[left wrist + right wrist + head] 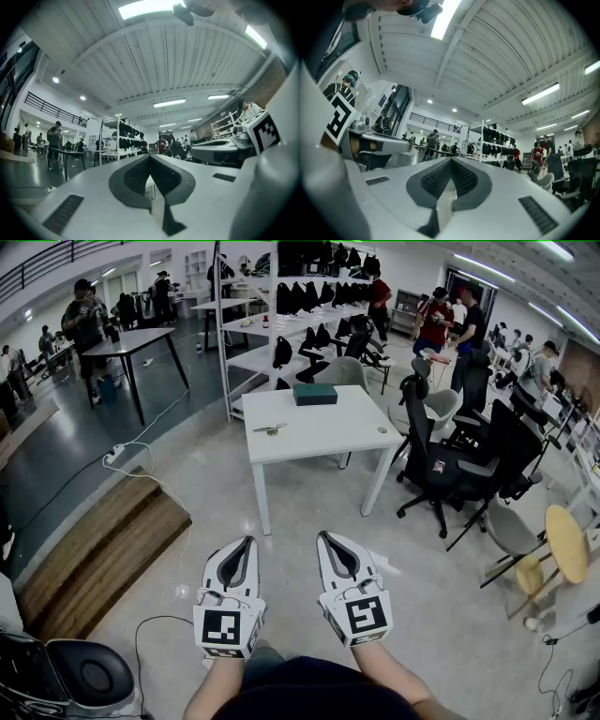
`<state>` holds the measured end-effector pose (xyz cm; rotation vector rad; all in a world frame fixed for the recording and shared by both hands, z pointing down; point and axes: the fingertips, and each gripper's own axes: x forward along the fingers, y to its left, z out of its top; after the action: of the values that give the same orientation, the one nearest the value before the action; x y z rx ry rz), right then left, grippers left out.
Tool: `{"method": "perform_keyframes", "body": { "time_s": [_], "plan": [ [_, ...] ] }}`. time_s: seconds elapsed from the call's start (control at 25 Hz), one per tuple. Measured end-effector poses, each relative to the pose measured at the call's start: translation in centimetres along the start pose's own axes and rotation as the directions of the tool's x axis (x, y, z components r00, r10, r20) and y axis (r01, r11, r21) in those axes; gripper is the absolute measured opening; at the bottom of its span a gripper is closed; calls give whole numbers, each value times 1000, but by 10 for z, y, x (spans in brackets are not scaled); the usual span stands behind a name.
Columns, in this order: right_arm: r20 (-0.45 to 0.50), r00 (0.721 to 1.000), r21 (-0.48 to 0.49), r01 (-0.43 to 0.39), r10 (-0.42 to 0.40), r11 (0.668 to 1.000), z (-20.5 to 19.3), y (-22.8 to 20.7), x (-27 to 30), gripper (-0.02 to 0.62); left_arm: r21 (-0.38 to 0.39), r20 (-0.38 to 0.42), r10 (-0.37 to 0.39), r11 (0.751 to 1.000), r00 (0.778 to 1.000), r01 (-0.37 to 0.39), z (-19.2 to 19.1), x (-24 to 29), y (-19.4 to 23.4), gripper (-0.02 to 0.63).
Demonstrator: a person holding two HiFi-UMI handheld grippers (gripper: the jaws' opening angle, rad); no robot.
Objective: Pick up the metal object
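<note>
Two hand-held grippers point forward, low in the head view. The left gripper [248, 545] has its jaws pressed together at the tips, with nothing between them. The right gripper [324, 538] is the same: tips meeting, empty. Each gripper view shows only the open room past the closed tips.

Well ahead stands a white table [319, 432]. The metal object [270, 428], small and thin, lies on the table's left half, apart from a dark green box [314, 394] at the far edge. Black office chairs [441, 465] stand to the table's right.

The task appears to be at its start, with the approach not yet made. The next move likely calls for walking to the table, spreading one gripper's jaws and lowering them around the object.

No brand or writing is legible; the gripper cubes carry only black-and-white square markers.
</note>
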<state>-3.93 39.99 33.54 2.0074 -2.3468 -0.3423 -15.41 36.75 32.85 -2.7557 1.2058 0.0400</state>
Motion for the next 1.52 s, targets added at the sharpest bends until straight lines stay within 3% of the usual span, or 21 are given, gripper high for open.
{"method": "perform_keyframes", "body": {
  "time_s": [0.36,0.56,0.76,0.92,1.08,1.32,1.52],
  "plan": [
    [-33,999,107,-7,10,994,-22,-15,14,26,-18,-12,-17,1000,1000,16,-12,20,-8,23],
    [-35,998,73,-45,48,996,-35,-17,50,28,-36,-38,-4,999,999,2,-26,47,13,23],
    [-16,997,-10,-76,76,997,-48,-31,112,28,-61,-46,-17,998,999,14,-42,100,45,23],
    [-80,993,-3,-89,88,996,-76,-45,165,34,-86,-55,-33,996,998,28,-64,150,76,25],
    [-100,992,-9,-77,76,997,-85,-57,229,92,-86,-47,-71,994,996,67,-68,203,116,23],
    [-143,987,-44,-84,77,995,-111,-77,329,94,-102,-1,-103,990,995,103,-74,288,177,23],
    [-166,984,-24,-62,57,998,-138,-87,384,94,-90,-27,-143,986,989,140,-97,343,215,24]
  ]
}}
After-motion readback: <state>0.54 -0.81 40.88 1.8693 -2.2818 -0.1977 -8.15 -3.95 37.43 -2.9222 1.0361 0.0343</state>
